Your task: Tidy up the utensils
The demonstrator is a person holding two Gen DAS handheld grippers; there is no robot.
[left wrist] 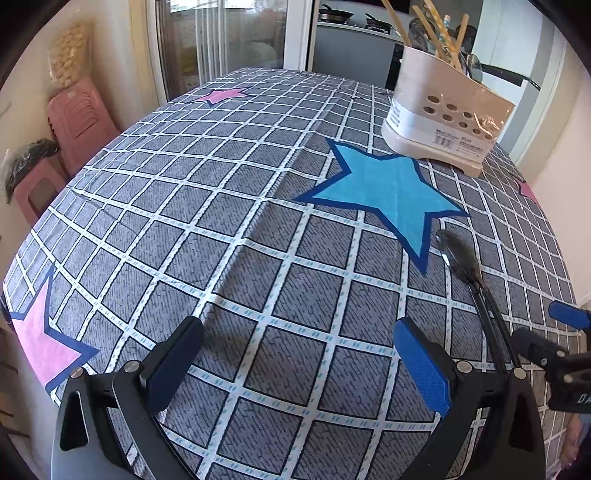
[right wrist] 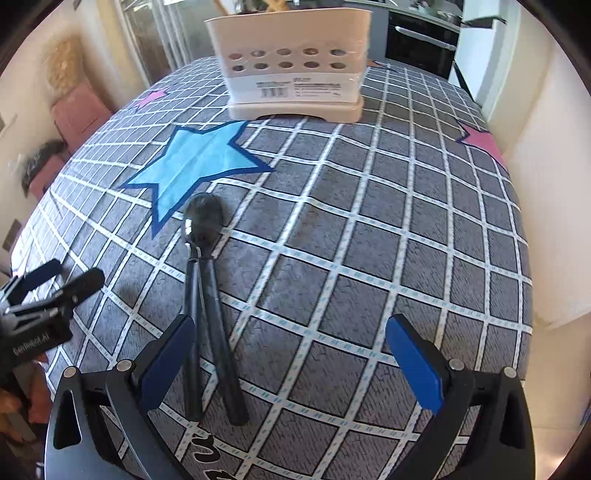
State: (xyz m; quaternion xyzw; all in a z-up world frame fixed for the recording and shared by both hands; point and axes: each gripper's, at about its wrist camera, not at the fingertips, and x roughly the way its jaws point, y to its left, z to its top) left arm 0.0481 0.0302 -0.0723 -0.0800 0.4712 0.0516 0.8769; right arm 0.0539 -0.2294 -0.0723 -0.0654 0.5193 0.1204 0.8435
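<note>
The desk is covered by a woven grey cloth ruled with white grid lines and printed with blue and pink stars. At its far side a cream plastic utensil holder is set, rectangular with rounded corners, pierced by two rows of round holes, wrapped in clear film and labelled with a barcode sticker; wooden chopsticks and dark handles are seen standing in it.

Nearer, two black spoons are laid side by side on the cloth, glossy bowls stacked near a point of the blue star, slim handles splaying toward the camera. They are judged to be the last loose items, so the pick-up step appears to be in hand.

The right hand-held gripper is held spread wide just above the cloth, its blue-padded left finger beside the handles, nothing pinched. The left hand-held gripper is likewise spread and empty, over bare cloth well apart from the holder.

The next move is judged to call for the right tool to be shifted leftward, so that a handle lies between the pads, before closing; the thin, smooth handles could slip or be taken together.
</note>
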